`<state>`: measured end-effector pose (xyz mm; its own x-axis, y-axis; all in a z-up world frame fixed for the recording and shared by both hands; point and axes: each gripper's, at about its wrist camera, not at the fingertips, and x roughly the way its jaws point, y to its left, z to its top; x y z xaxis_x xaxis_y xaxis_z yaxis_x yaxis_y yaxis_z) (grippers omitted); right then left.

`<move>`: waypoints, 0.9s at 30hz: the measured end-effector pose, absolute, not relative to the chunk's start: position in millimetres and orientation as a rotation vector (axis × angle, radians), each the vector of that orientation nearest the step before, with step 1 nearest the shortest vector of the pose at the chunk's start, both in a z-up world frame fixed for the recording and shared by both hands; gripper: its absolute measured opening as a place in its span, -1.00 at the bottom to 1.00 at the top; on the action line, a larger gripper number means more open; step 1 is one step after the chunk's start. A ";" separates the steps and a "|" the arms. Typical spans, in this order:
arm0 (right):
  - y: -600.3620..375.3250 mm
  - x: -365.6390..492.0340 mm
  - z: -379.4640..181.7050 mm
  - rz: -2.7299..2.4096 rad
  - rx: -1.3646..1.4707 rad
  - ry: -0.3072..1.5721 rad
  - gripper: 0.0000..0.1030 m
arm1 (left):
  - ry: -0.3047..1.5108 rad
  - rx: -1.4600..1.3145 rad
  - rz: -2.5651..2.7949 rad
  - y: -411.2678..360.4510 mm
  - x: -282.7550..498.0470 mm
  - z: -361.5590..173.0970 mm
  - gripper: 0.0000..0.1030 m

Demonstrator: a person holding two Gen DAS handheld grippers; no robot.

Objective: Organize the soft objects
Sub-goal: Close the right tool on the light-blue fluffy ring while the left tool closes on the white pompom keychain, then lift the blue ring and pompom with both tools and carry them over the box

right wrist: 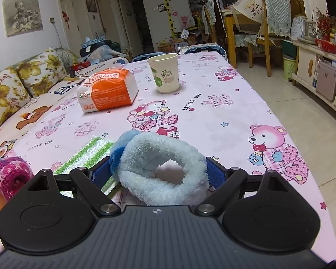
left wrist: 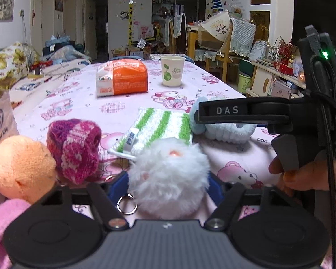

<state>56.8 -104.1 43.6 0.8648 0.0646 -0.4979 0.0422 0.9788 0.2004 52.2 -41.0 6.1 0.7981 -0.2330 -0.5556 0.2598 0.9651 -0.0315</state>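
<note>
The left tongs [left wrist: 169,179] close their blue pads on a fluffy white pompom [left wrist: 169,174] with a small metal key ring [left wrist: 127,204] hanging at its near left side; the fur bulges out past both pads, so the pompom is gripped. No earlier view is given to compare. Just left of these tongs sits a rolled magenta and pink knitted piece [left wrist: 75,149], and left of that, touching it, a round orange plush ball [left wrist: 22,168]. A pale pink fuzzy cloth [left wrist: 4,219] lies at the far lower left. Directly ahead of the pompom, a green and white striped fleecy cloth [left wrist: 161,130] with a white label lies flat on the table [left wrist: 78,103], which is covered with a pink cartoon-bear sheet.

The right tongs [right wrist: 159,172] hold a light blue fluffy ring-shaped band [right wrist: 161,170] with a darker blue tuft on its left; both blue pads press against its sides and the ring stands slightly squashed between them. In the left view the right device reaches in from the right, a hand [left wrist: 302,177] around its grip, with the blue band under its finger bar, just right of the striped cloth.

Farther ahead of both tongs, well apart from the soft things, stand an orange and white plastic-wrapped pack [right wrist: 108,92] and, to its right, a white paper cup [right wrist: 164,72] with a green print, upright.
</note>
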 end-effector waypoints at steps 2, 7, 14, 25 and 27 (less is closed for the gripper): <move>-104.6 57.0 43.7 0.014 0.203 0.527 0.88 | 0.602 0.039 -0.262 -40.5 53.5 5.4 0.19; -105.4 56.2 44.3 0.041 0.182 0.522 0.38 | 0.627 -0.007 -0.274 -36.1 55.1 5.2 0.01; -104.8 56.5 45.3 0.066 0.149 0.516 -0.14 | 0.628 -0.016 -0.276 -34.1 51.9 6.8 -0.01; -104.5 47.2 46.9 0.049 0.141 0.508 -0.40 | 0.618 -0.028 -0.284 -20.4 41.0 13.1 -0.01; -104.2 45.2 47.4 0.042 0.147 0.510 -0.40 | 0.616 -0.030 -0.287 -17.9 37.9 14.5 -0.01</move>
<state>45.2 -104.2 47.4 0.8721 0.0766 -0.4833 -0.0036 0.9887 0.1502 37.9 -17.9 14.5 0.7780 -0.2744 -0.5651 0.2570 0.9599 -0.1124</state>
